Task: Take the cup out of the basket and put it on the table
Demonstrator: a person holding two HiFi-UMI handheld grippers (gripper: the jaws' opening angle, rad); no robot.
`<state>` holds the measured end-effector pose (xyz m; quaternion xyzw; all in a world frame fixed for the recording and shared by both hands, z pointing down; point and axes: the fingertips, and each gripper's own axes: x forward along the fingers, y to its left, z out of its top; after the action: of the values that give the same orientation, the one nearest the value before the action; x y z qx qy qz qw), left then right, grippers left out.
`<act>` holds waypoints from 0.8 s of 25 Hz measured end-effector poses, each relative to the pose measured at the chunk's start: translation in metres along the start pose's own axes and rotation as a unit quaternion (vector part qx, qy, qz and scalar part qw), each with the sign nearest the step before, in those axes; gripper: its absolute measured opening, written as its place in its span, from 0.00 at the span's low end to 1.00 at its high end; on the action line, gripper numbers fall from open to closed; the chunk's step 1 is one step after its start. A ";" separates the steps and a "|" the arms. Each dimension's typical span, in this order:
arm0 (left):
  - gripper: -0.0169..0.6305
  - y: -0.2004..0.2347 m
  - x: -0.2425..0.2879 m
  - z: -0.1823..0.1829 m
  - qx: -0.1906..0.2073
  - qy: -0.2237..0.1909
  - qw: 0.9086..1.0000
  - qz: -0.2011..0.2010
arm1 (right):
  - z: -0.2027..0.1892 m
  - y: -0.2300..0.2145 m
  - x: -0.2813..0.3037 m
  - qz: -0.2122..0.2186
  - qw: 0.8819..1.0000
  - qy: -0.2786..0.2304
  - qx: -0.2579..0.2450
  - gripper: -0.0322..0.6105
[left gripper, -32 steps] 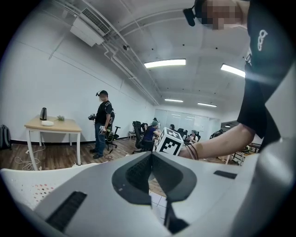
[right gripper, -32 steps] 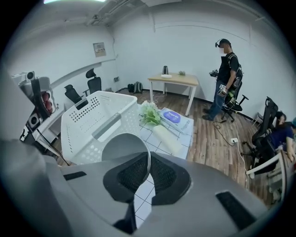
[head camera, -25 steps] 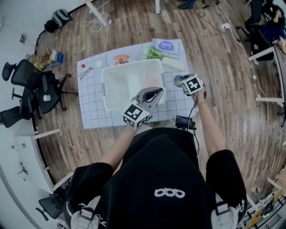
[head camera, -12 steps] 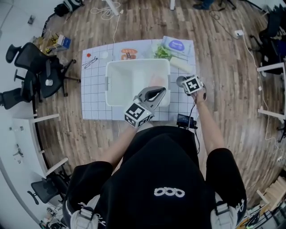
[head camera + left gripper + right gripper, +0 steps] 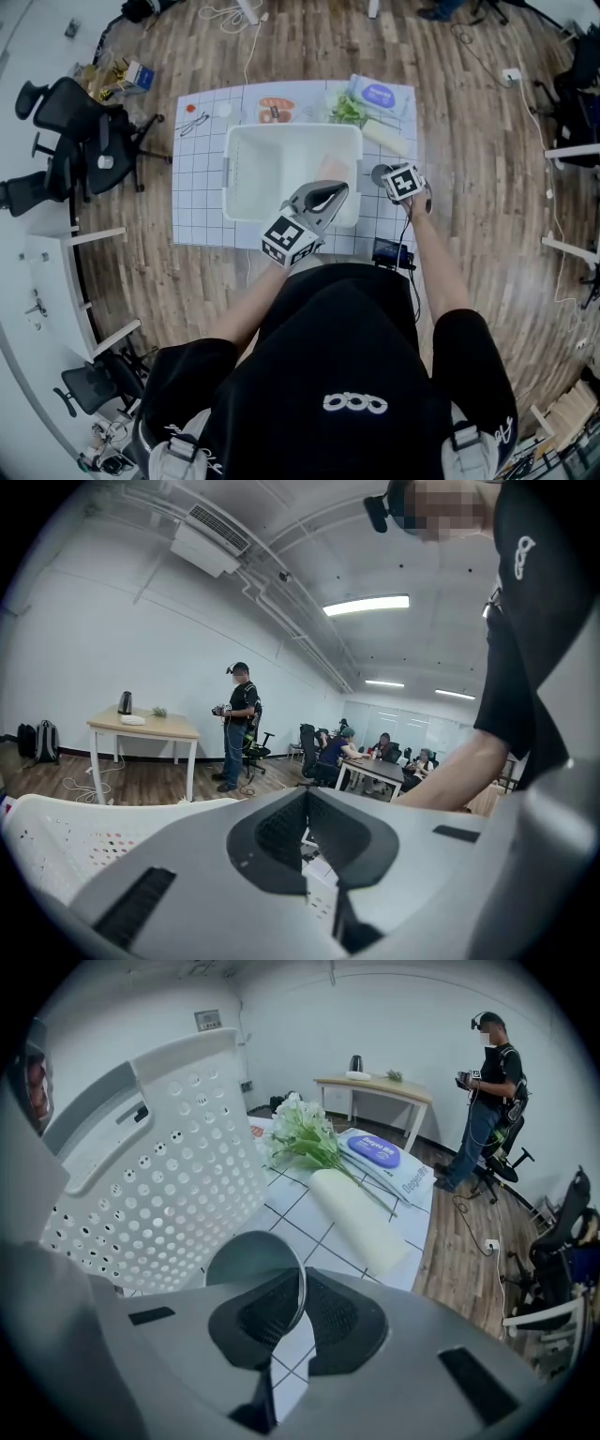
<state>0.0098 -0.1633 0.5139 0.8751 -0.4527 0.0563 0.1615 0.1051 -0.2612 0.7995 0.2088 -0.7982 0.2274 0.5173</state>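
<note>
A grey cup (image 5: 379,173) hangs just right of the white perforated basket (image 5: 228,178), over the gridded table (image 5: 199,206). My right gripper (image 5: 387,178) is shut on it. In the right gripper view the cup's rim (image 5: 255,1265) is pinched between the jaws of my right gripper (image 5: 302,1302), with the basket's wall (image 5: 159,1176) close on the left. Whether the cup touches the table I cannot tell. My left gripper (image 5: 328,193) is shut and holds nothing, over the basket's near right corner. The left gripper view shows my left gripper (image 5: 306,808) and the basket's rim (image 5: 56,841).
Behind the cup lie a white roll (image 5: 356,1218), a bunch of flowers (image 5: 305,1133) and a blue packet (image 5: 380,1157). A snack packet (image 5: 275,108) and a small dark item (image 5: 192,125) sit at the table's far side. A black device (image 5: 389,253) rests at the near edge. Office chairs (image 5: 84,141) stand left.
My right gripper has come lower with the cup, beside the basket's right wall. My left gripper has stayed shut over the basket's corner.
</note>
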 end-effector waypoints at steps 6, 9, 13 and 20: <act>0.04 0.003 0.000 0.001 -0.002 -0.002 1.000 0.002 | 0.002 0.001 0.002 0.013 1.000 -0.001 0.007 0.11; 0.04 0.004 0.000 0.001 -0.001 -0.004 1.000 0.001 | 0.012 -0.006 -0.005 0.001 1.000 -0.025 -0.006 0.11; 0.04 0.006 -0.003 0.002 0.001 -0.006 1.000 -0.001 | 0.016 -0.008 -0.022 -0.005 0.999 -0.040 -0.002 0.11; 0.04 0.005 -0.011 0.008 0.009 -0.014 1.000 -0.009 | 0.043 -0.007 -0.094 -0.044 0.990 -0.131 0.015 0.11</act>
<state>-0.0004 -0.1601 0.5051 0.8811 -0.4468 0.0473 0.1475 0.1135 -0.2826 0.6990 0.2792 -0.8458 0.1872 0.4143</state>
